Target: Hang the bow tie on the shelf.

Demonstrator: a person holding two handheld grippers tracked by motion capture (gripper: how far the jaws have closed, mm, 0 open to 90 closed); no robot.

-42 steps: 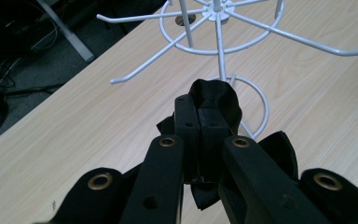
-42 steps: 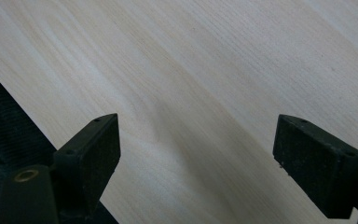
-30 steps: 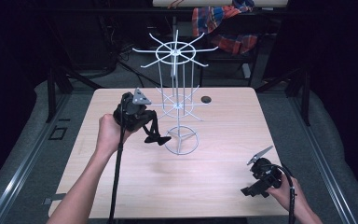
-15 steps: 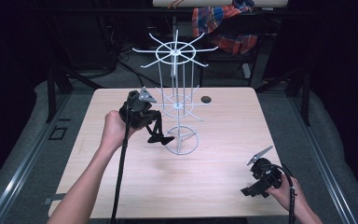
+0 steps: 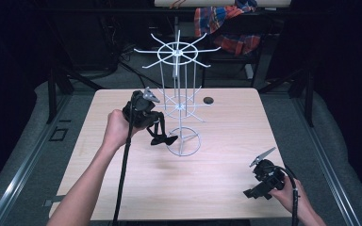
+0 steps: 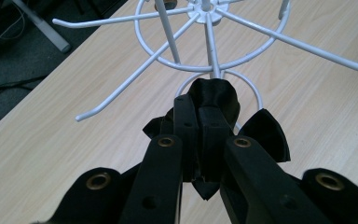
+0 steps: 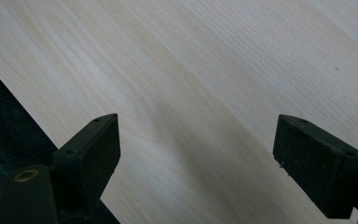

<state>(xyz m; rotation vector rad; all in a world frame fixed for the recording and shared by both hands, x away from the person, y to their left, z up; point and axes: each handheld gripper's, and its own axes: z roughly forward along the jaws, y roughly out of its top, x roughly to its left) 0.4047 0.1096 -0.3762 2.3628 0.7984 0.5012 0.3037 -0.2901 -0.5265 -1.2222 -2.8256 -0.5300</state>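
Note:
A white wire rack [image 5: 176, 49] with spoked tiers stands at the table's middle back, on a ring base [image 5: 194, 147]. My left gripper [image 5: 162, 138] is just left of that base, tilted down and shut on a black fabric piece [image 5: 168, 140] shaped like a bow tie. In the left gripper view the jaws [image 6: 198, 107] pinch the black fabric [image 6: 265, 133] right in front of the rack's lower spokes [image 6: 135, 79]. My right gripper [image 5: 257, 188] lies low at the table's near right corner. It is open, with bare wood between its jaws [image 7: 196, 135].
A small dark disc [image 5: 209, 100] lies on the wooden table [image 5: 226, 141] behind the rack. Plaid cloth [image 5: 226, 23] hangs beyond the far edge. Dark floor and metal frames surround the table. The table's edge [image 7: 23, 107] runs close to the right gripper.
My left gripper, still holding the black fabric, has shifted slightly right toward the rack's base. The right gripper has stayed in place.

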